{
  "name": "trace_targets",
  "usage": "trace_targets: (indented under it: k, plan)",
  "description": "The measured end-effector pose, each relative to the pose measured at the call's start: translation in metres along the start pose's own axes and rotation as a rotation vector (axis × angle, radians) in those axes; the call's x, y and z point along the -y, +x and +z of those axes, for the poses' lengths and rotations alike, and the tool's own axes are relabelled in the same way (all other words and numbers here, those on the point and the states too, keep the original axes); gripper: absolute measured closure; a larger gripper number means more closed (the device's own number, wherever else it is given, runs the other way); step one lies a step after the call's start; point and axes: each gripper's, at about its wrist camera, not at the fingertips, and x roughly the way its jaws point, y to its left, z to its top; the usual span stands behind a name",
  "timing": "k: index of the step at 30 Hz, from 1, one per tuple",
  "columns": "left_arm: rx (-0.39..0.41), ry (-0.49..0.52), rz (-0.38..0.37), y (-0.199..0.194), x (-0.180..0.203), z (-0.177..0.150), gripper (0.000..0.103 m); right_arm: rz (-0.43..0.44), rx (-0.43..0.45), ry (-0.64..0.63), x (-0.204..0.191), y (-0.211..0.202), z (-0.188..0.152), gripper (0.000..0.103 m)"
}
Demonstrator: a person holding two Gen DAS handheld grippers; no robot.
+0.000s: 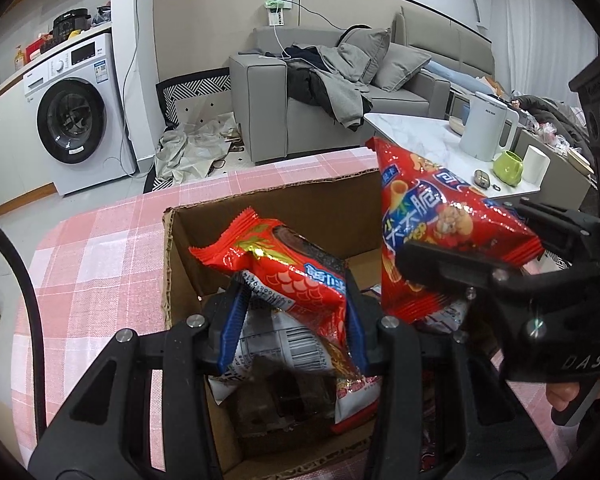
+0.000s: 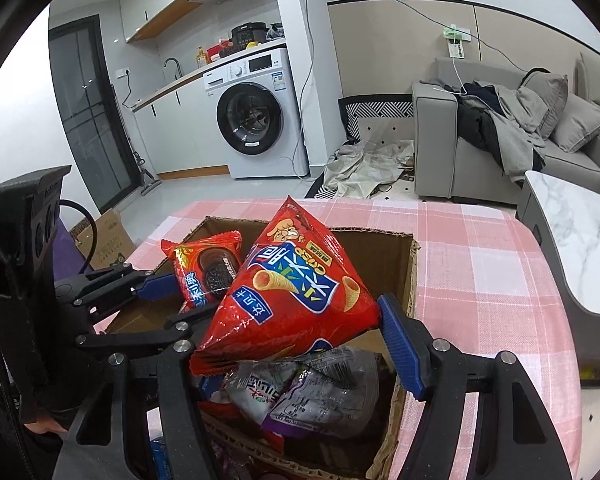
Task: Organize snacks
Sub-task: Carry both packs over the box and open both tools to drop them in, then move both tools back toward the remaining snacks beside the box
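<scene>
An open cardboard box (image 1: pixel 188 256) (image 2: pixel 400 256) sits on the pink checked tablecloth, with several snack packets inside. My left gripper (image 1: pixel 296 320) is shut on a red Oreo cookie packet (image 1: pixel 284 268) and holds it over the box; that packet also shows in the right wrist view (image 2: pixel 204 268). My right gripper (image 2: pixel 296 328) is shut on a red triangular bag of cone crisps (image 2: pixel 296 284) above the box; the bag also shows in the left wrist view (image 1: pixel 432 216), to the right of the Oreo packet.
Loose packets (image 2: pixel 312 396) lie in the box bottom. A white marble side table (image 1: pixel 420 136) with a kettle (image 1: pixel 486 126), green mug (image 1: pixel 508 168) and white cup stands beyond the table's right. A grey sofa (image 1: pixel 340 92), washing machine (image 1: pixel 76 116) and floor clutter lie behind.
</scene>
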Motion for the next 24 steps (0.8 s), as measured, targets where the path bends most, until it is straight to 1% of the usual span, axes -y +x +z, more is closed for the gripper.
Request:
trace_targets:
  k: [4,7,8,9,10,11,12,13,14,15,16,17,18,19,22,24]
  plan:
    - [-0.001,0.001,-0.007,0.001,-0.001,-0.003,0.062,0.013,0.007,0.006,-0.003,-0.002,-0.002,0.033]
    - [-0.004,-0.022,-0.028,-0.003,-0.006,-0.005,0.061,0.033,0.013,0.008,-0.002,-0.007,-0.004,0.028]
    - [-0.007,-0.028,-0.033,-0.003,-0.006,-0.005,0.061,0.033,0.016,0.005,-0.003,-0.009,-0.004,0.025]
    - [-0.007,-0.03,-0.039,-0.008,-0.009,-0.007,0.059,0.024,0.029,0.003,-0.003,-0.013,-0.005,0.024]
    - [0.0,-0.028,-0.039,-0.013,-0.009,-0.008,0.049,0.03,0.035,0.004,-0.003,-0.017,-0.005,0.022]
    - [0.007,-0.027,-0.03,-0.016,-0.008,-0.009,0.041,0.034,0.045,0.008,-0.003,-0.022,-0.006,0.017]
    - [0.015,-0.028,-0.021,-0.023,-0.008,-0.01,0.023,0.027,0.056,0.012,-0.002,-0.027,-0.006,0.011]
    - [0.035,-0.034,-0.027,-0.032,-0.008,-0.012,0.018,0.019,0.069,0.016,-0.002,-0.033,-0.007,0.009]
    - [0.046,-0.038,-0.04,-0.037,-0.009,-0.013,0.018,0.018,0.077,0.018,0.001,-0.037,-0.007,0.006]
    - [0.047,-0.044,-0.044,-0.043,-0.01,-0.015,0.015,0.014,0.087,0.023,0.003,-0.044,-0.008,0.002]
    - [0.042,-0.053,-0.039,-0.049,-0.011,-0.017,0.008,0.009,0.09,0.029,0.004,-0.048,-0.009,0.001]
    - [0.041,-0.059,-0.033,-0.055,-0.012,-0.019,0.003,0.004,0.091,0.038,0.006,-0.054,-0.011,0.0]
    - [0.047,-0.065,-0.028,-0.06,-0.013,-0.022,0.001,0.006,0.09,0.044,0.008,-0.058,-0.012,0.0]
    - [0.055,-0.074,-0.025,-0.068,-0.014,-0.027,0.001,0.008,0.088,0.055,0.01,-0.064,-0.015,0.0]
    - [0.044,-0.083,-0.017,-0.083,-0.014,-0.039,0.001,0.004,0.08,0.063,0.012,-0.077,-0.024,0.001]
    - [0.044,-0.092,-0.01,-0.097,-0.015,-0.053,0.001,-0.018,0.08,0.05,0.009,-0.085,-0.031,0.001]
